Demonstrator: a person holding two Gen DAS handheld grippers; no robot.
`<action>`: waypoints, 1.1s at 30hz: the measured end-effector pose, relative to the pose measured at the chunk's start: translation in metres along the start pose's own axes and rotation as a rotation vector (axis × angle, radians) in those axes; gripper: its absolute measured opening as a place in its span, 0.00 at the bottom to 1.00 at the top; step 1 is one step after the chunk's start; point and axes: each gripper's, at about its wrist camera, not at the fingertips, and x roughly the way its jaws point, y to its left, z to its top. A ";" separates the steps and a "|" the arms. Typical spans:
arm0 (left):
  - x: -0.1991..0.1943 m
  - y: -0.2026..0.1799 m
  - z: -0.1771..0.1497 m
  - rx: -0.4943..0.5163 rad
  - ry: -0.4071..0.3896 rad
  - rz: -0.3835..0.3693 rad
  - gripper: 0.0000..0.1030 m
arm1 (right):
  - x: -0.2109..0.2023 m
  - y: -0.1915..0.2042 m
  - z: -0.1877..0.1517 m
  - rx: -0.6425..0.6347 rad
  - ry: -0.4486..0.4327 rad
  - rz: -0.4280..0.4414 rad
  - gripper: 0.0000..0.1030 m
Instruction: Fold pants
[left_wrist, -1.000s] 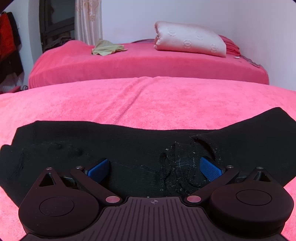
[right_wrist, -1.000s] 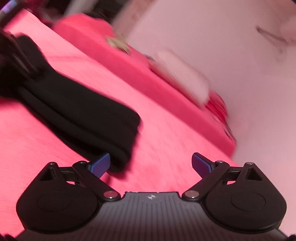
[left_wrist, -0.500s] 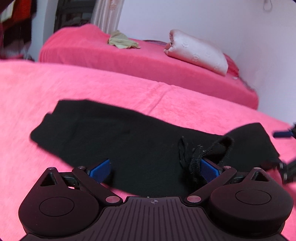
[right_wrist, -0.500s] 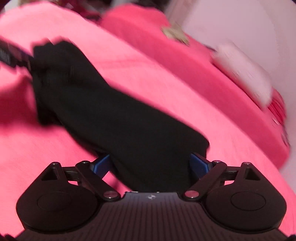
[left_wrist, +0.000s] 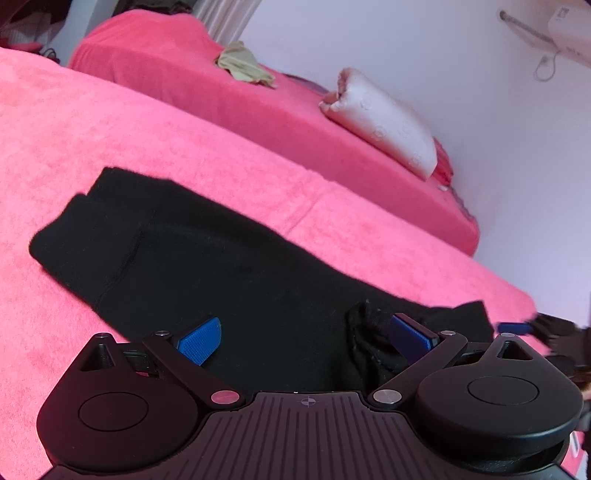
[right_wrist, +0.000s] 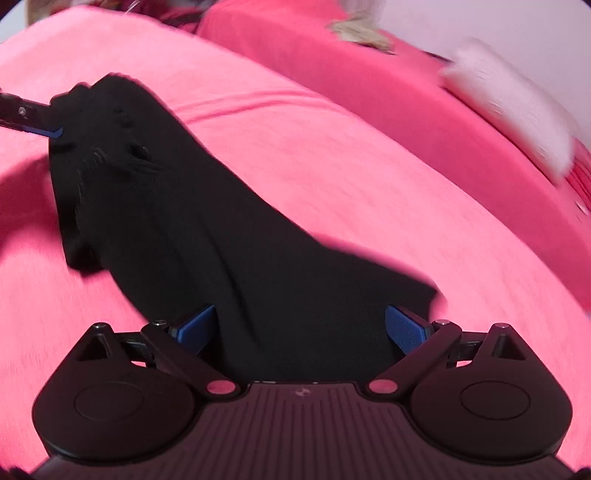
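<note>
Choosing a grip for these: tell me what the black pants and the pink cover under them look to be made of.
Black pants: likely a soft matte knit or fleece; no sheen, limp drape, fuzzy edges with a loose cord end. Pink cover: probably terry or plush fabric; a nubby, towel-like pile shows, with a stitched seam. Neither fiber can be confirmed.

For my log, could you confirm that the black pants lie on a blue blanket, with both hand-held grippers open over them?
Not quite: the blanket is pink, not blue, as the left wrist view shows. The pants are black, and the left hand-held gripper and right hand-held gripper are both open over them.
</note>
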 end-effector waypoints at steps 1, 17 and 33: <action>0.003 0.000 -0.002 -0.006 0.012 -0.004 1.00 | -0.016 -0.012 -0.009 0.060 -0.055 0.021 0.95; 0.018 -0.025 -0.013 -0.015 0.036 0.013 1.00 | -0.041 -0.018 -0.008 0.005 -0.317 0.108 0.85; 0.021 -0.021 -0.032 0.020 -0.003 0.044 1.00 | 0.063 0.057 0.056 -0.230 -0.086 0.342 0.53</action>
